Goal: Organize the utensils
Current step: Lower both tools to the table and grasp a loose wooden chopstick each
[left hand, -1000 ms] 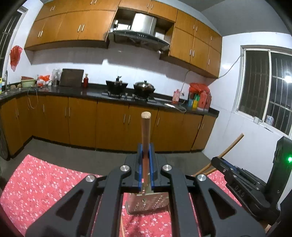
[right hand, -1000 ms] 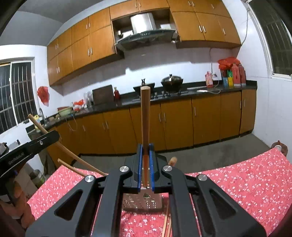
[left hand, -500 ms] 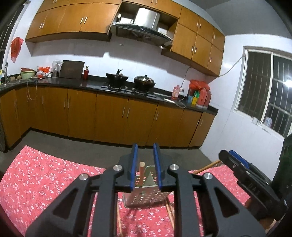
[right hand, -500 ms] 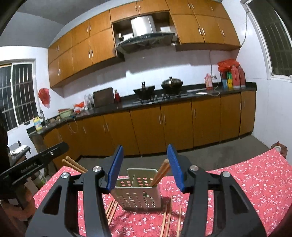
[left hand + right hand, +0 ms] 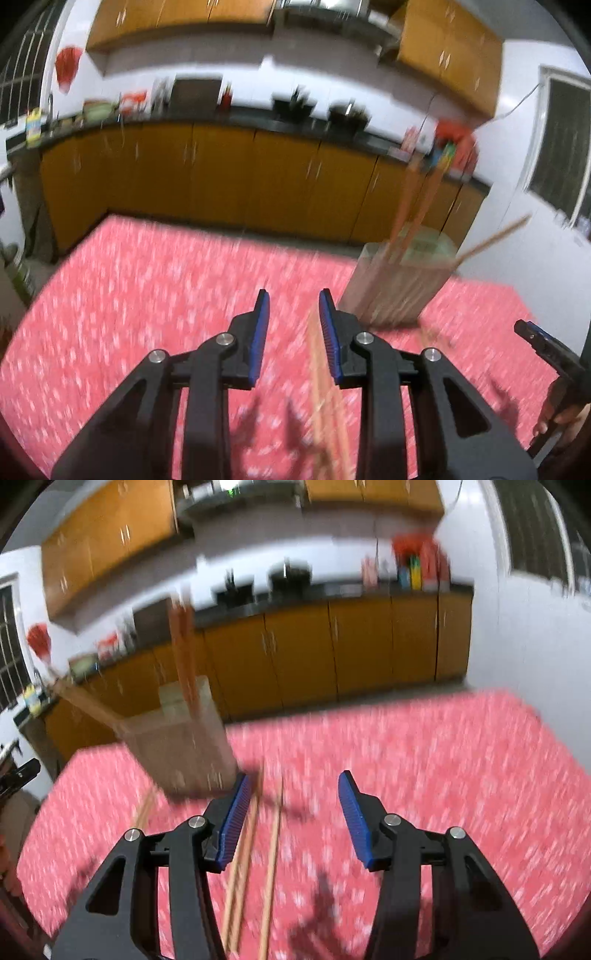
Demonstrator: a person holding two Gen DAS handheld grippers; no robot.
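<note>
Both views were blurred. The left gripper [image 5: 291, 314] hung above the red flowered bench [image 5: 147, 295], its jaws spread and holding nothing, with loose chopsticks [image 5: 325, 398] lying on the cloth below them. The right gripper [image 5: 295, 797] likewise had its jaws spread wide and empty over more loose chopsticks [image 5: 258, 849]. Farther off stood the metal utensil holder [image 5: 399, 284], upright on the bench, with several chopsticks leaning out of its top. Beyond it ran the wooden kitchen cabinets [image 5: 221, 177].
</note>
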